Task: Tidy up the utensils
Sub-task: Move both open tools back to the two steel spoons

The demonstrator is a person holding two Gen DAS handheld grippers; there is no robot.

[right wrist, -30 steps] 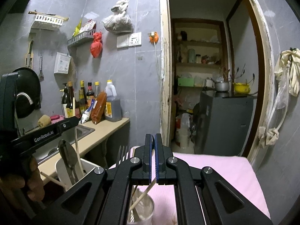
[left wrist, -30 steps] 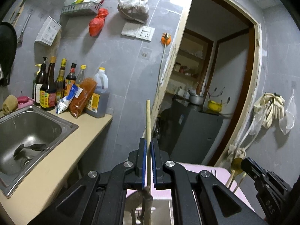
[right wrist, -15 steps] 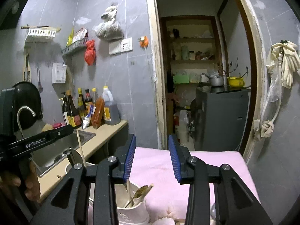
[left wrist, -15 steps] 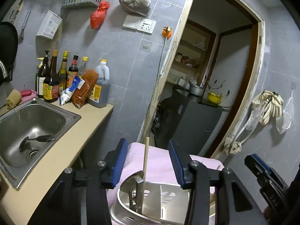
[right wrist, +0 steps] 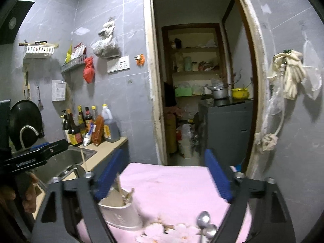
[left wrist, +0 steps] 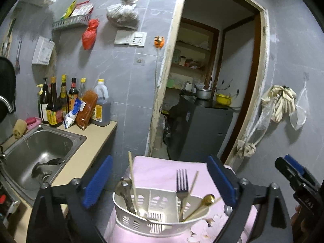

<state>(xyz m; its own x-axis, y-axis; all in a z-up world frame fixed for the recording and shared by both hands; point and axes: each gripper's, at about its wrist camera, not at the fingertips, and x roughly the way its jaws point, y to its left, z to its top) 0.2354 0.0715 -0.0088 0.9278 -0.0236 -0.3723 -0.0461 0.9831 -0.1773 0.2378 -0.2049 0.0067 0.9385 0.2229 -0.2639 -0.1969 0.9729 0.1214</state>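
Observation:
A white slotted utensil holder (left wrist: 160, 214) stands on the pink cloth (left wrist: 162, 168). It holds a chopstick (left wrist: 132, 182), a dark spoon (left wrist: 125, 192), a fork (left wrist: 182, 182) and a gold spoon (left wrist: 206, 200). My left gripper (left wrist: 160, 180) is open and empty, above and around the holder. My right gripper (right wrist: 164, 174) is open and empty; the holder (right wrist: 119, 210) sits at its lower left. Steel spoons (right wrist: 204, 224) lie on the cloth at lower right. The right gripper (left wrist: 293, 174) shows at the left view's right edge.
A steel sink (left wrist: 34, 151) with a ladle (left wrist: 48, 162) is at the left. Bottles (left wrist: 60, 101) line the beige counter (left wrist: 91, 141). A doorway (right wrist: 198, 81) opens ahead, with a dark cabinet (right wrist: 228, 129).
Both grippers opened. The left one let go of the chopstick, which now stands in the holder. Both grippers have drawn back from the holder.

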